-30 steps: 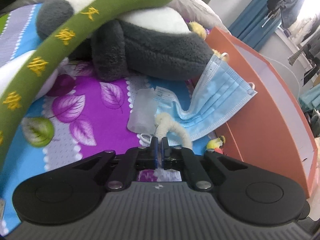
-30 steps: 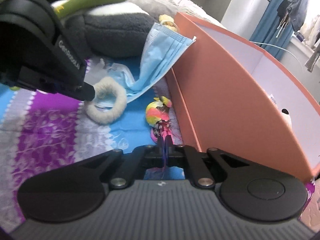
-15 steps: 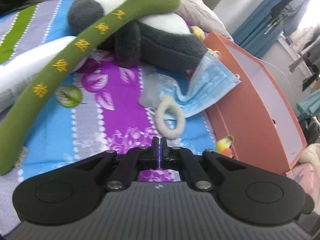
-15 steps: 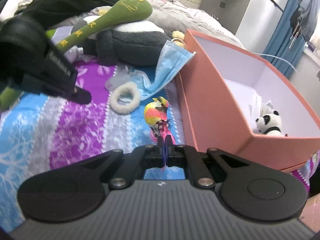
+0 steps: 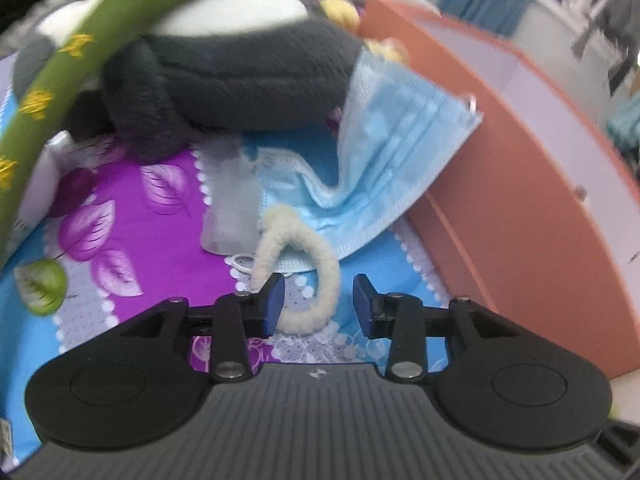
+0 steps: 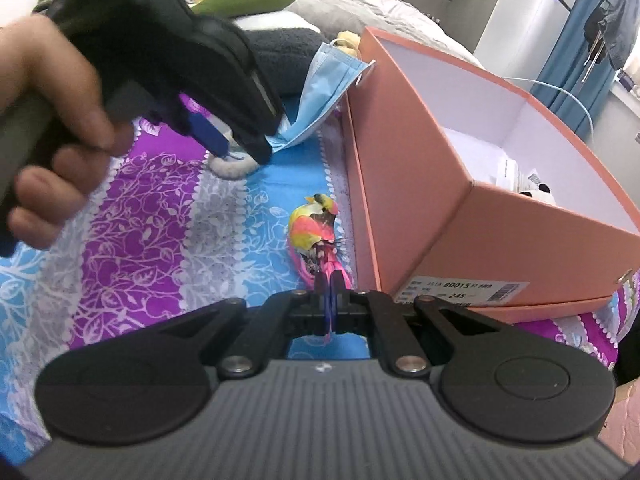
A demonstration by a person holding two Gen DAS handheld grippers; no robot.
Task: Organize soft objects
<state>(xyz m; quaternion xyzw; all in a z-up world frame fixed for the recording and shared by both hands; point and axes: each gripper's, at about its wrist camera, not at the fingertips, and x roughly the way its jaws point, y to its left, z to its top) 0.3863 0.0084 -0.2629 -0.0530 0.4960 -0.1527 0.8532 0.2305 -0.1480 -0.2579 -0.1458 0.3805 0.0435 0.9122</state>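
My left gripper [image 5: 318,300] is open, its jaws on either side of the near part of a fluffy cream hair ring [image 5: 320,280] lying on the bedspread. In the right wrist view the left gripper [image 6: 224,148] hovers over that ring [image 6: 234,168]. My right gripper [image 6: 329,300] is shut on the pink tail of a colourful toy bird [image 6: 312,228] that lies beside the orange box [image 6: 460,216]. A blue face mask [image 5: 396,160] leans on the box [image 5: 520,184].
A grey and white plush [image 5: 240,68] and a green plush snake [image 5: 60,76] lie behind the ring. A clear plastic packet [image 5: 232,216] lies by the mask. A small panda toy [image 6: 540,192] and papers sit inside the box.
My left gripper has opened and moved forward and down over the hair ring. The right gripper has stayed shut on the bird's tail and drawn back a little.
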